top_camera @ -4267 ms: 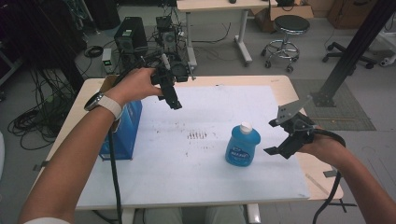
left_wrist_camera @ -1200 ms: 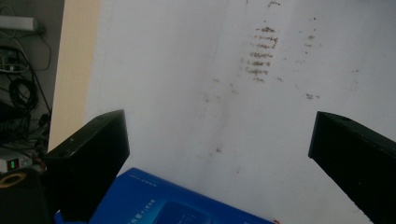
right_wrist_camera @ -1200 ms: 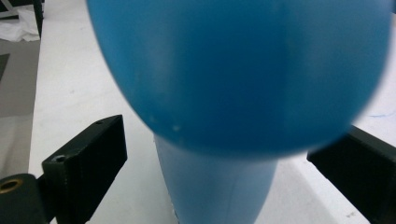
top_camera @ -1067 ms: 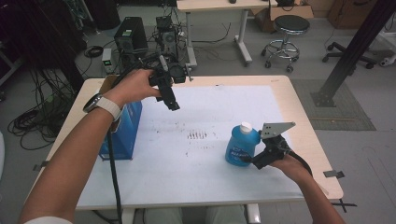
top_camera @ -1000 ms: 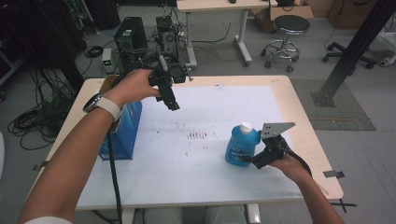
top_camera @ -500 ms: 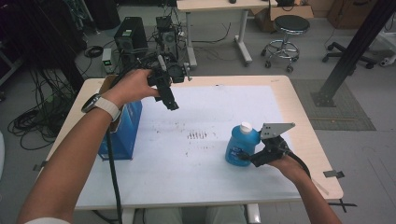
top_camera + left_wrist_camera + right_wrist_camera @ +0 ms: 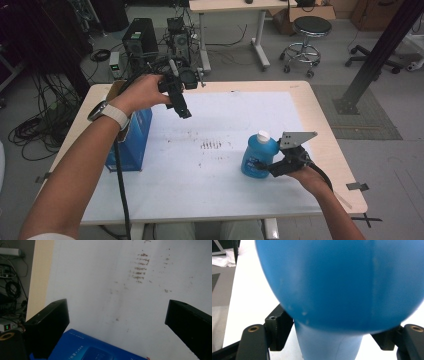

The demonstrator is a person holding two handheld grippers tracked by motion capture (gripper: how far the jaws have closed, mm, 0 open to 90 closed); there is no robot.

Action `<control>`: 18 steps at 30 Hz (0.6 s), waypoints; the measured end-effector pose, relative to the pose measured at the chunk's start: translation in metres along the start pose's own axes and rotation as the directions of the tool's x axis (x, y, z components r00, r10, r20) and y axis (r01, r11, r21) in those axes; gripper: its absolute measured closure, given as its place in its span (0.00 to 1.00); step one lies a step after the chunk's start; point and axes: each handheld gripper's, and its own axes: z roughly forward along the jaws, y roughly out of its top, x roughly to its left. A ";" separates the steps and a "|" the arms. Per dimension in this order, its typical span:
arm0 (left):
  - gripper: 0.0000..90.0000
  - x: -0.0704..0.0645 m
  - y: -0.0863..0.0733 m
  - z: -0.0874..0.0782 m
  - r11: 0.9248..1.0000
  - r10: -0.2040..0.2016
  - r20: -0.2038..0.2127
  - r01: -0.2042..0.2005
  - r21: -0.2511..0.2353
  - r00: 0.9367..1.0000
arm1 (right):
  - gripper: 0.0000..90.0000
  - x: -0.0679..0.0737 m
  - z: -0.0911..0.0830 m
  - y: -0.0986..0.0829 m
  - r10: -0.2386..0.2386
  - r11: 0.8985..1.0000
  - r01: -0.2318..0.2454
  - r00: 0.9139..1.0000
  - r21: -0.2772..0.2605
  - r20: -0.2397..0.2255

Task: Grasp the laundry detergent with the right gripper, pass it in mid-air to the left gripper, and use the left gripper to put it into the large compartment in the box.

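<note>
Table (image 7: 320,107): white sheet, smudged at centre. Blue box (image 7: 131,145) stands well left of the blue bottle (image 7: 257,154). Bottle upright on the sheet, cap on, not lifted. Right gripper (image 7: 272,167) at bottle's lower body, jaws either side at its waist; contact likely, clamp unconfirmed. Left gripper (image 7: 182,110) raised beyond the box, jaws wide apart, nothing between. Judgement: grasp stage; lift & placement outstanding.

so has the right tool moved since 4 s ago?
Yes: the right tool came in leftward from the table's right edge to the blue plastic bottle.
</note>
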 end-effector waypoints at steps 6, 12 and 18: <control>0.07 0.000 0.000 0.000 1.000 -0.001 0.000 0.001 0.001 1.000 | 0.36 0.001 0.000 0.000 -0.012 1.000 0.012 1.000 -0.002 -0.001; 0.07 0.000 -0.001 -0.001 1.000 -0.001 -0.001 0.001 0.003 1.000 | 0.42 0.002 0.000 0.001 -0.026 1.000 0.026 1.000 -0.005 -0.005; 0.07 0.000 -0.001 -0.001 1.000 0.000 -0.002 0.000 0.005 1.000 | 0.45 0.002 0.001 0.001 -0.031 1.000 0.031 0.999 -0.005 -0.014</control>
